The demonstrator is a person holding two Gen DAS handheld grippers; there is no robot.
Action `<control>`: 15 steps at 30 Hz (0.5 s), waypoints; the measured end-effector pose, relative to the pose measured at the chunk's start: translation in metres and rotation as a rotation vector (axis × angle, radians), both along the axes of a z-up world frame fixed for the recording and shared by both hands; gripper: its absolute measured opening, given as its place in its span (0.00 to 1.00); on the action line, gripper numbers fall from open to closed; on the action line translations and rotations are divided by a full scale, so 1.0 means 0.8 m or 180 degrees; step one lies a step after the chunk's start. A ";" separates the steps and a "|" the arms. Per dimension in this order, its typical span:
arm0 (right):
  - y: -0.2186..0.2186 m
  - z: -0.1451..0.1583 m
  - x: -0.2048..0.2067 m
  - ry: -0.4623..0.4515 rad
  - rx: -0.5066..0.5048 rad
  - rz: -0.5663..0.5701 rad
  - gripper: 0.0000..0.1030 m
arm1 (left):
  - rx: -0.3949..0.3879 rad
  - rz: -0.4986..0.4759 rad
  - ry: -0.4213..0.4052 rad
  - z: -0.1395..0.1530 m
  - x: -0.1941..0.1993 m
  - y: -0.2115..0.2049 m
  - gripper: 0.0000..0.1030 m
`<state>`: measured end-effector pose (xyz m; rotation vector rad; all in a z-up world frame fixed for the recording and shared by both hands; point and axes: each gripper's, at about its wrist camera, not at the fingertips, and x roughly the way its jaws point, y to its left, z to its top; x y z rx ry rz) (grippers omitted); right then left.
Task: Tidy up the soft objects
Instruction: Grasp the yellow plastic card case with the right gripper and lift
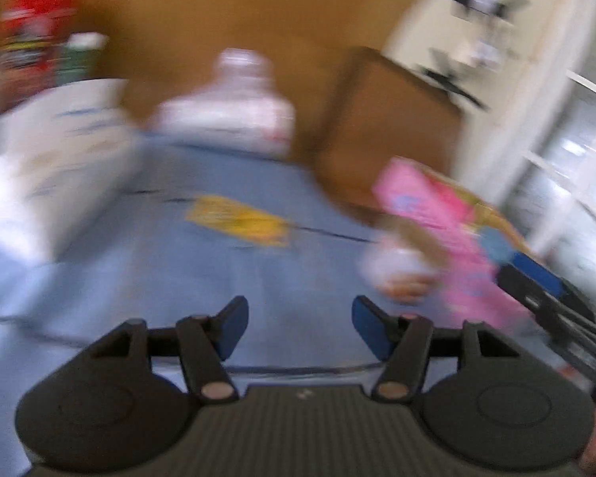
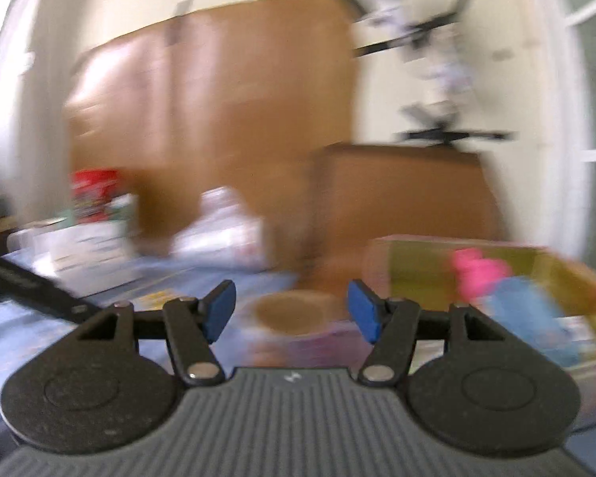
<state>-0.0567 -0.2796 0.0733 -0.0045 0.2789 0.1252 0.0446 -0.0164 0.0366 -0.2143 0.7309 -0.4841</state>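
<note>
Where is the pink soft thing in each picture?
Left wrist view: the pink soft thing is at the right, beside the left gripper, blurred.
Right wrist view: the pink soft thing is at the right, inside the box.
Shared landmark: the brown cabinet.

two grippers (image 1: 300, 328), one box (image 2: 568, 278), one bedsheet (image 1: 218, 270)

Both wrist views low over bed (image 1: 178, 278) (shared)
</note>
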 end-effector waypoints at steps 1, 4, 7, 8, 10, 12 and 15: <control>0.016 -0.002 0.006 0.0071 0.0010 0.0158 0.63 | 0.0035 0.0156 0.0000 -0.004 0.001 0.019 0.57; 0.060 -0.007 0.032 0.0337 -0.0018 0.0532 0.63 | 0.0065 0.0488 0.0019 -0.017 0.003 0.063 0.57; 0.101 -0.015 0.068 0.0491 -0.0192 0.0728 0.63 | -0.0030 0.0647 0.0026 -0.029 0.008 0.096 0.56; 0.113 -0.018 0.084 0.0556 -0.0248 0.0773 0.63 | -0.0077 0.0665 0.0009 -0.031 0.008 0.101 0.56; 0.131 -0.023 0.120 0.0709 -0.0327 0.0822 0.68 | -0.0073 0.0669 -0.0091 -0.035 0.004 0.102 0.56; 0.147 -0.029 0.154 0.0844 -0.0481 0.0824 0.72 | -0.0005 0.0667 -0.0173 -0.035 0.001 0.095 0.57; 0.161 -0.043 0.199 0.1080 -0.0723 0.0780 0.79 | 0.0057 0.0688 -0.0204 -0.036 0.005 0.089 0.57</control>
